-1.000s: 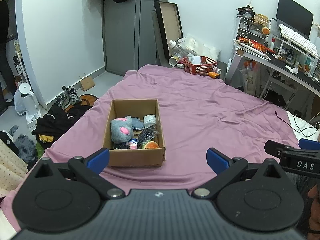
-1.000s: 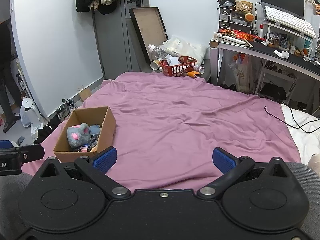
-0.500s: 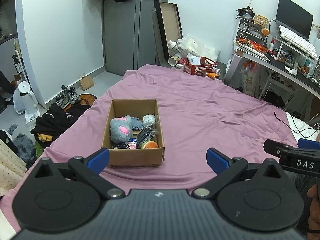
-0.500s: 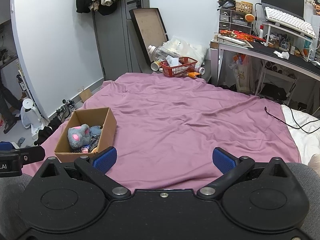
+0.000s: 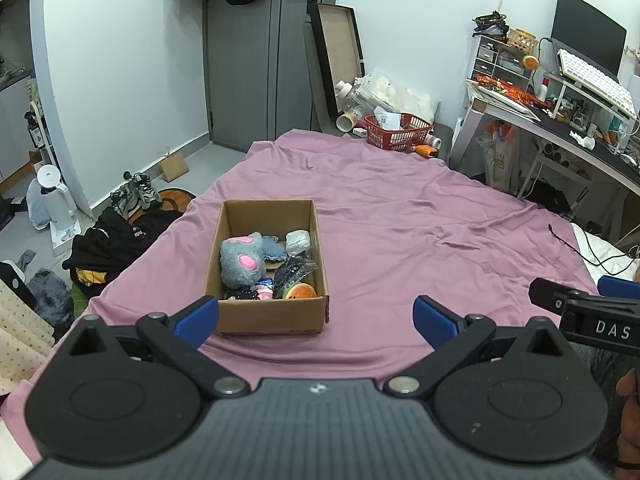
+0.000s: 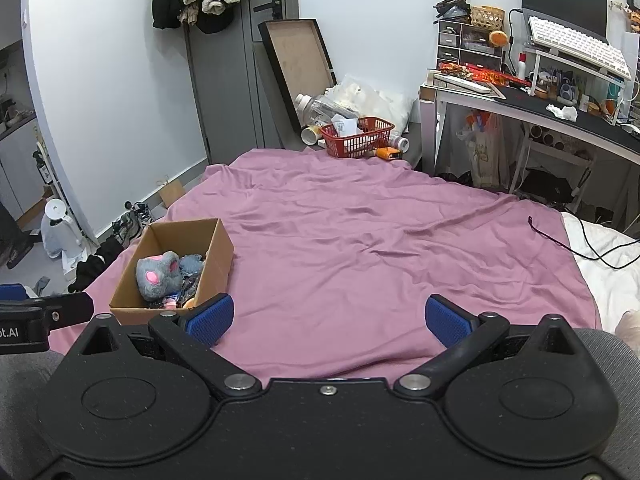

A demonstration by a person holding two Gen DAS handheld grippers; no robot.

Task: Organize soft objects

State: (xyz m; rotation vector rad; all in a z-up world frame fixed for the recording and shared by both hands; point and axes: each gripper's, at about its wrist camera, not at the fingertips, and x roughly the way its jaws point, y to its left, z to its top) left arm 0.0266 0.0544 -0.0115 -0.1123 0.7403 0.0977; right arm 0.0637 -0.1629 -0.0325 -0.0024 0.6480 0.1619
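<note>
Soft objects: one grey plush toy (image 5: 242,260) with pink patches, plus several smaller items, all inside one cardboard box (image 5: 267,314) on the purple bedsheet (image 5: 400,216). Left gripper (image 5: 316,316): fingers spread wide, holding nothing. Right gripper (image 6: 327,320): fingers spread wide, holding nothing, above bare sheet.
</note>
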